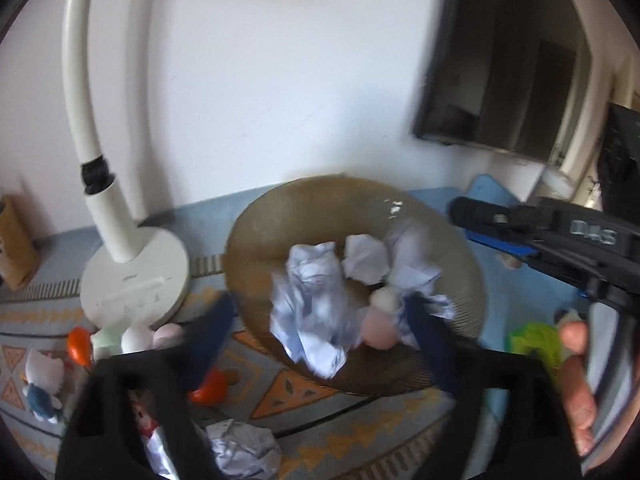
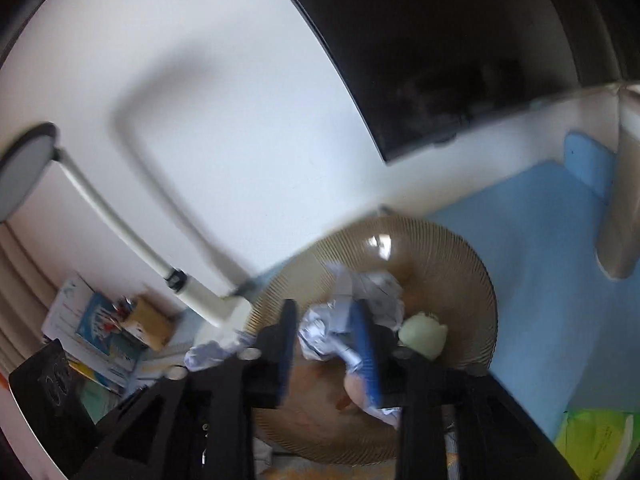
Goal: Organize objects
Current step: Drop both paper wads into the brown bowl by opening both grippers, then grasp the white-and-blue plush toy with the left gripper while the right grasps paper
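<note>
A brown ribbed glass bowl (image 1: 280,200) (image 2: 460,248) on the table holds several crumpled white paper balls (image 1: 366,258), a pink ball (image 1: 378,330) and a pale green soft toy (image 2: 424,334). My left gripper (image 1: 320,336) hangs over the bowl's near side, jaws wide apart. A blurred paper ball (image 1: 312,312) lies in the gap, clear of both fingers. My right gripper (image 2: 326,348) is over the bowl too, jaws a little apart, with crumpled paper (image 2: 320,332) showing between and below them. It enters the left wrist view from the right (image 1: 468,216).
A white desk lamp (image 1: 136,276) stands left of the bowl. Small toys (image 1: 40,376), an orange piece (image 1: 212,388) and another paper ball (image 1: 244,448) lie on the patterned mat (image 1: 304,392). Books (image 2: 100,320) lean far left. A dark screen (image 1: 500,80) hangs on the wall.
</note>
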The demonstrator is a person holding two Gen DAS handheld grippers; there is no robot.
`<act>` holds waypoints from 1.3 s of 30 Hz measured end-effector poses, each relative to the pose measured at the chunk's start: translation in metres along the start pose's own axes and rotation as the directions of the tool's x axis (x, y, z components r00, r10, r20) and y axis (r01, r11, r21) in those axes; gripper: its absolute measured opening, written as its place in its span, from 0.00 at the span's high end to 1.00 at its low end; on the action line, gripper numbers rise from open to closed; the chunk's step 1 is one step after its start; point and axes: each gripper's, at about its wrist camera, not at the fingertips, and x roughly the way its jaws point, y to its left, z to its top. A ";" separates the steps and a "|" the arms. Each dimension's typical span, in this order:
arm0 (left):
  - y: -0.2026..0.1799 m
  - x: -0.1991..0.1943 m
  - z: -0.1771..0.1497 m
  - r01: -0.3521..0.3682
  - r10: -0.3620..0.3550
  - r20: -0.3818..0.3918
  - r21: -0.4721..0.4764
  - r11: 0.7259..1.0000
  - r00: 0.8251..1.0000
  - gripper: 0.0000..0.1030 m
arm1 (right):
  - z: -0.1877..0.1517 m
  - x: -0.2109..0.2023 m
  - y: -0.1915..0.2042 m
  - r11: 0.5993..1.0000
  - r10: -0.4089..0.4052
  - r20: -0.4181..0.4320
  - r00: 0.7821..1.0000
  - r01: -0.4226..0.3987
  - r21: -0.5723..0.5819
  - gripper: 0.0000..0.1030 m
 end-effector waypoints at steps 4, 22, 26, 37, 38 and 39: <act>0.010 -0.024 -0.010 0.064 -0.063 0.044 -0.038 0.997 0.997 0.11 | -0.009 -0.003 -0.014 0.999 0.035 -0.004 0.999 -0.035 0.034 0.64; 0.168 -0.182 -0.173 -0.412 0.458 0.087 -0.313 0.856 0.885 0.01 | -0.159 -0.029 0.069 0.961 0.149 -0.129 0.980 -0.175 -0.213 0.40; 0.199 -0.165 -0.193 -0.481 0.521 0.033 -0.341 0.808 0.853 0.01 | -0.200 -0.012 0.091 0.938 0.126 -0.127 0.984 -0.160 -0.308 0.40; 0.205 -0.148 -0.210 -0.491 0.521 -0.002 -0.334 0.804 0.854 0.01 | -0.243 0.014 0.119 0.862 0.028 -0.117 0.993 -0.083 -0.501 0.36; 0.205 -0.148 -0.210 -0.489 0.517 -0.001 -0.329 0.808 0.856 0.01 | -0.245 0.015 0.121 0.856 0.012 -0.111 0.994 -0.068 -0.513 0.36; 0.204 -0.147 -0.210 -0.485 0.512 -0.002 -0.326 0.812 0.859 0.01 | -0.247 0.016 0.123 0.851 0.001 -0.104 0.995 -0.056 -0.522 0.36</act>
